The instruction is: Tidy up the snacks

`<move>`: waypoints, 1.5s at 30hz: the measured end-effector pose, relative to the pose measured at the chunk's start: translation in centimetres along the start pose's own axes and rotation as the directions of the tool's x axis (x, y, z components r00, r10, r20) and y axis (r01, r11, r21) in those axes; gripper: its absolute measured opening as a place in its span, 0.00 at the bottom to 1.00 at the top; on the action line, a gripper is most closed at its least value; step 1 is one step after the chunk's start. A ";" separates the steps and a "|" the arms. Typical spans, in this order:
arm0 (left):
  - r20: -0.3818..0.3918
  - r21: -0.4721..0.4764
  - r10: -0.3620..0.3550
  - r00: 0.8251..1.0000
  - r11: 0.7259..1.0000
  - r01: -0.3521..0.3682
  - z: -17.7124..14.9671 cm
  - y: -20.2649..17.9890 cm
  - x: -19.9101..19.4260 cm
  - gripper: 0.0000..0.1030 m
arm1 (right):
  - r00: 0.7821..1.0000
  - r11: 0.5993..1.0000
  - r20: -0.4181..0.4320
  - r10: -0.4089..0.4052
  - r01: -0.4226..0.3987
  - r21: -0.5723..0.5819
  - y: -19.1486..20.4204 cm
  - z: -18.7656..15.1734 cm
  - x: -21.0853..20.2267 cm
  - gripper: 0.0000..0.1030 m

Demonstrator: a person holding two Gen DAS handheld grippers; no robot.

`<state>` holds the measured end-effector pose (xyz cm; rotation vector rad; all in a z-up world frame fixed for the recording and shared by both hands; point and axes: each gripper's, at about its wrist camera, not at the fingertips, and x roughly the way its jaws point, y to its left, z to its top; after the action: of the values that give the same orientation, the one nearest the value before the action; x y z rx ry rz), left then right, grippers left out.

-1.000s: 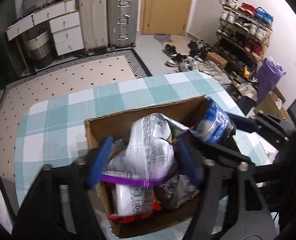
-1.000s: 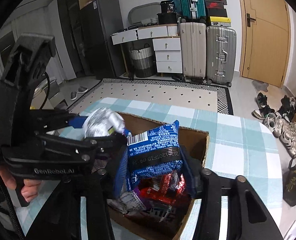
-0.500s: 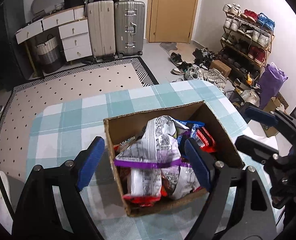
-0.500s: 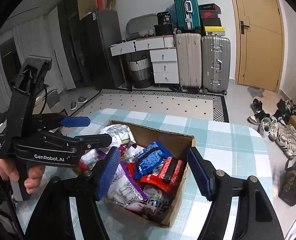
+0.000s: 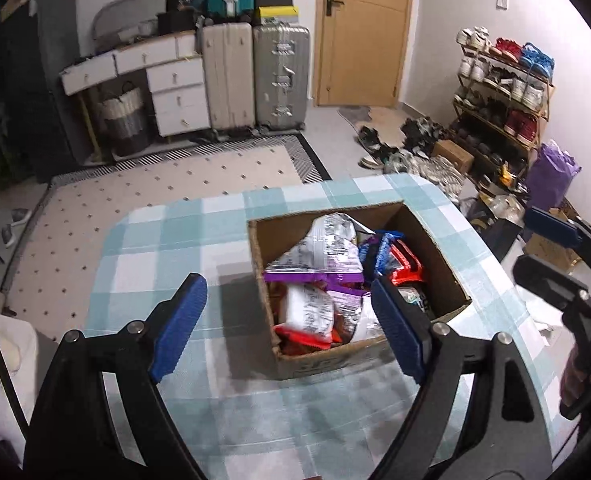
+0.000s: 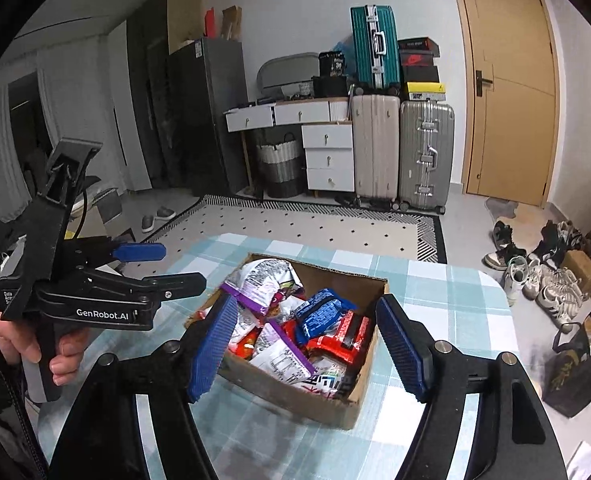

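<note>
A cardboard box (image 5: 327, 360) (image 6: 295, 392) stands on the teal checked table (image 5: 167, 240) (image 6: 435, 300) and holds several snack packs. A white and purple bag (image 5: 319, 252) lies on top; beside it are a blue bag (image 6: 323, 310) and a red pack (image 6: 347, 336). My left gripper (image 5: 287, 284) (image 6: 181, 266) hovers open above the box's near left side, nothing between its pads. My right gripper (image 6: 305, 302) (image 5: 523, 242) hangs above the box's near side; its jaws are opening, clear of the snacks below.
A hand (image 6: 55, 356) grips the left gripper's handle. Beyond the table lie a dotted rug (image 5: 155, 184), suitcases (image 6: 423, 152), white drawers (image 6: 327, 156) and a door (image 6: 507, 92). A shoe rack (image 5: 503, 92), loose shoes (image 6: 535, 276) and a dark bag (image 6: 571, 376) fill the floor to the right.
The left gripper let go of the white and purple bag, the right the blue bag; both bags now lie in the box. Both grippers opened wider and drew back and up.
</note>
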<state>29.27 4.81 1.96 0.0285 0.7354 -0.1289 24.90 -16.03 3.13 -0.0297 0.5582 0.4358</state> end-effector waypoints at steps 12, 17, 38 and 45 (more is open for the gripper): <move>0.116 -0.028 0.066 0.991 0.998 -0.064 -3.2 0.6 -6.8 0.87 | 0.996 0.999 0.085 -0.035 0.038 -0.035 2.7 -1.7 -6.0 0.81; 0.134 -0.050 0.063 0.989 0.997 -0.057 -4.8 1.1 -8.7 0.88 | 0.994 0.999 0.105 -0.035 0.038 -0.023 3.4 -2.7 -8.1 0.83; 0.257 -0.058 0.119 0.959 0.993 -0.107 -14.0 0.9 -11.0 0.99 | 0.966 0.992 0.231 -0.118 0.127 -0.023 5.5 -10.1 -13.1 0.94; 0.284 -0.086 0.148 0.947 0.988 -0.129 -17.2 1.4 -9.9 0.99 | 0.964 0.990 0.227 -0.141 0.138 0.028 4.7 -13.1 -12.7 0.94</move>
<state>10.72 8.50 -4.23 -0.0021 0.4420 0.0264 6.65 -18.64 -1.01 -0.0070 0.3288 0.2935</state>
